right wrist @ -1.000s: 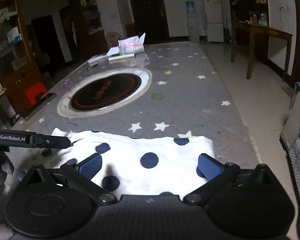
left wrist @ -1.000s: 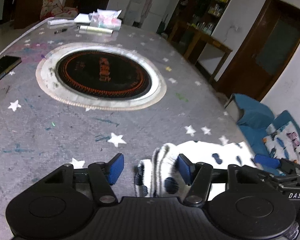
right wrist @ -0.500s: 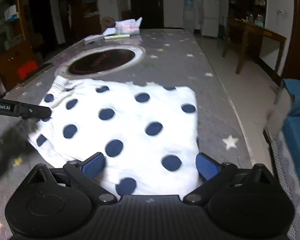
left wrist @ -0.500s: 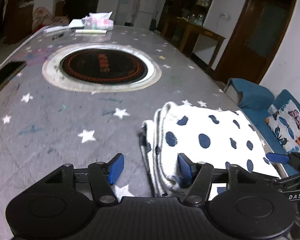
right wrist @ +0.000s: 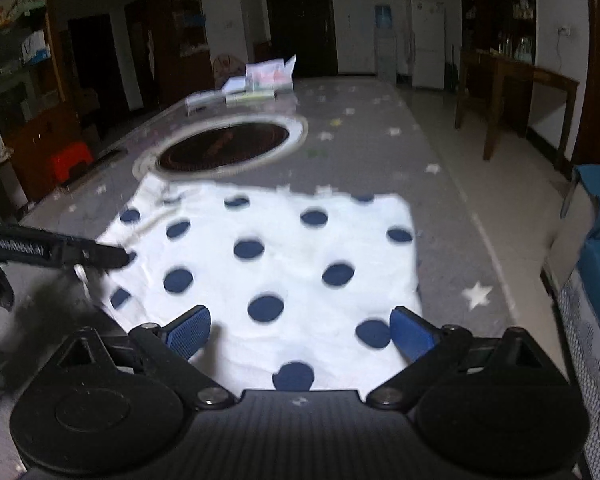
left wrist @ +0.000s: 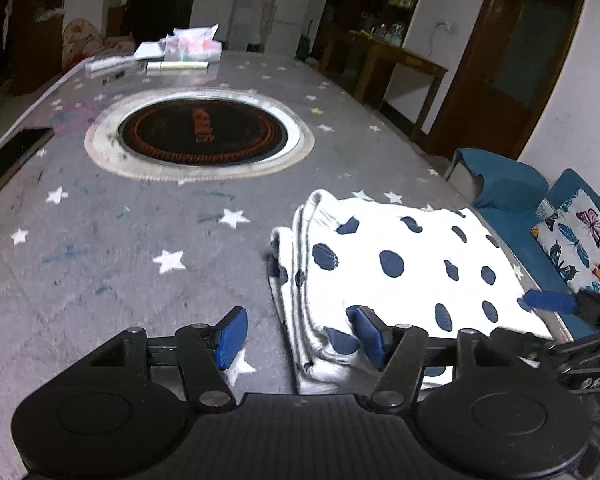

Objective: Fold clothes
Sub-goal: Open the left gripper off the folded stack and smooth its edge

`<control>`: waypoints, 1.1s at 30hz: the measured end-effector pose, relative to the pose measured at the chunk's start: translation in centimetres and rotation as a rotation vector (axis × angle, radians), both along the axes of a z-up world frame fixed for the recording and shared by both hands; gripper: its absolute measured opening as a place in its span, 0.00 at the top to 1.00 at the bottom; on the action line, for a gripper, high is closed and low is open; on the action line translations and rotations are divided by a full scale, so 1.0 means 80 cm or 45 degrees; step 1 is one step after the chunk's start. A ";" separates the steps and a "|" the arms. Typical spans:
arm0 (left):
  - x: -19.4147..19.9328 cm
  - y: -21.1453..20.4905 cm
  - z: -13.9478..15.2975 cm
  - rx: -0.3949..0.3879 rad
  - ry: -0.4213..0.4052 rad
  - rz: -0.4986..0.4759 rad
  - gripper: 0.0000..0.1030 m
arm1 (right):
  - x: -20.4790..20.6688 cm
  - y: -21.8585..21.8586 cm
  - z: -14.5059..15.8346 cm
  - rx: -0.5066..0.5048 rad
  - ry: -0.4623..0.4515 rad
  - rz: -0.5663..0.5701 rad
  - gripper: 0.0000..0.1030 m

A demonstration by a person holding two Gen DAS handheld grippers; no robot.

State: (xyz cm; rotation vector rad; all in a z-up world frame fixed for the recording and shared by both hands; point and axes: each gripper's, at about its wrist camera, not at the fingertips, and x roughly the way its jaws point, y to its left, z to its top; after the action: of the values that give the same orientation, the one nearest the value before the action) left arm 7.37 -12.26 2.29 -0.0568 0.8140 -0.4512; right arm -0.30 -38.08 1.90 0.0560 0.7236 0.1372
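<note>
Two handheld grippers hover over a grey, star-patterned tabletop [left wrist: 100, 264] in a dim room. At far left, a dark phone [left wrist: 14, 162] lies near the tabletop's edge. Further back, in the middle, a round black hotplate [left wrist: 200, 136] with a pale ring is sunk into the surface, with packets and papers [left wrist: 180, 50] beyond it at the far end.

Moving right, the left gripper [left wrist: 300, 338] has its blue pads part-way apart; the folded left edge of the garment sits between them, and the right pad looks to rest on the cloth, but neither pad squeezes it. The garment [left wrist: 400, 264], white with dark blue dots, lies flat at the near right corner of the tabletop, already folded into a neat stacked rectangle, with several layers showing along its left edge.

Further right, the right gripper [right wrist: 300, 332] is spread wide above the near edge of the cloth, holding nothing. A blue sofa [left wrist: 512, 184] with a butterfly-print cushion [left wrist: 580, 240] stands past the tabletop's right side.

By the look of it, the folding is mostly done; what remains is perhaps one more fold, or simply tidying and setting the bundle aside.
</note>
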 end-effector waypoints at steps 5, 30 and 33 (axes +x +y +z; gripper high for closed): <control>0.010 -0.010 0.016 -0.001 -0.049 -0.006 0.38 | 0.011 0.001 0.008 -0.001 -0.029 -0.001 0.07; 0.037 -0.026 -0.004 0.071 -0.027 0.008 0.38 | 0.093 0.003 -0.009 -0.050 0.078 -0.028 0.13; 0.031 -0.021 -0.002 0.072 -0.040 0.009 0.38 | 0.086 0.004 -0.008 -0.058 0.071 -0.045 0.13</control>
State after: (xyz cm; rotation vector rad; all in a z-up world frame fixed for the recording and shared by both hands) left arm 9.87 -13.96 2.14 -0.0004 0.7952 -0.4216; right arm 6.57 -37.74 1.26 0.0291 0.7804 0.0856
